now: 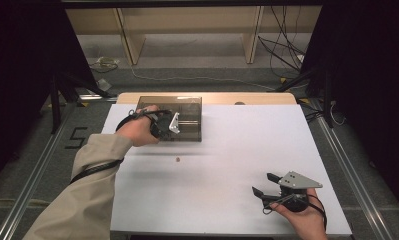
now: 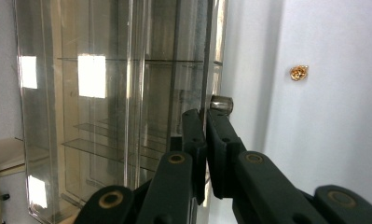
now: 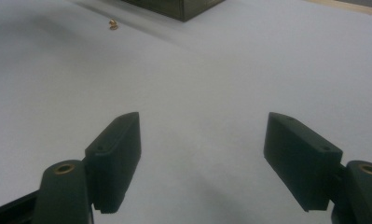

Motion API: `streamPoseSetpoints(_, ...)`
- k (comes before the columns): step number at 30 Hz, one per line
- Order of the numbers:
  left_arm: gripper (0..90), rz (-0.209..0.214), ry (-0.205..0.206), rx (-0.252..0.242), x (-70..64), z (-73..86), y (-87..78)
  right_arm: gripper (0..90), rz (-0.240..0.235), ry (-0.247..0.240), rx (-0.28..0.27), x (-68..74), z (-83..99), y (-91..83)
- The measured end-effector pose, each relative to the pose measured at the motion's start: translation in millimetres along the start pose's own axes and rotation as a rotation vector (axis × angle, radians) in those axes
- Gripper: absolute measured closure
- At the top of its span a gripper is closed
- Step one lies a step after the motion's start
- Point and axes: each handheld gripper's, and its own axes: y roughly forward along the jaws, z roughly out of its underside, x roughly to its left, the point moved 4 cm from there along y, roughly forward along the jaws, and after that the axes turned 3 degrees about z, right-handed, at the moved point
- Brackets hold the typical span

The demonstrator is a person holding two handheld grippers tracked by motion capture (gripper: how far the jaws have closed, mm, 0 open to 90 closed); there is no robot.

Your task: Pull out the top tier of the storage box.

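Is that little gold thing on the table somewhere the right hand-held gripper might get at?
Probably yes: the right hand-held gripper is open, and bare table lies between it and the gold thing.

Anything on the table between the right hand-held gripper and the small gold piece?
Nothing: bare white table from the right hand-held gripper to the gold piece, per the right gripper view.

Gold bit (image 1: 177, 160) too small to ID; box (image 3: 183, 7) cut off by frame top
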Motion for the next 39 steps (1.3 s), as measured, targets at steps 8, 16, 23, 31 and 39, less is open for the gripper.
streamPoseSetpoints(8,86.6,-0.002,-0.002,-0.006,-2.9,0.3,-1.0,28.1,0.002,0.001,0.001,-0.1,-0.1,0.0)
streamPoseSetpoints(16,86.6,0.000,-0.007,-0.012,-5.3,0.6,-1.8,28.1,0.001,0.002,0.000,-0.3,0.0,0.1)
streamPoseSetpoints(23,86.6,0.001,-0.002,-0.014,-5.9,0.6,-2.5,28.2,0.003,0.006,-0.001,-0.5,0.1,-0.2)
streamPoseSetpoints(31,86.7,0.004,0.002,-0.018,-8.0,1.2,-3.0,28.2,0.002,0.006,0.003,-0.7,0.2,-0.3)
streamPoseSetpoints(39,86.7,0.003,0.005,-0.027,-9.7,2.6,-3.8,28.3,0.002,0.008,0.003,-0.8,0.3,-0.2)
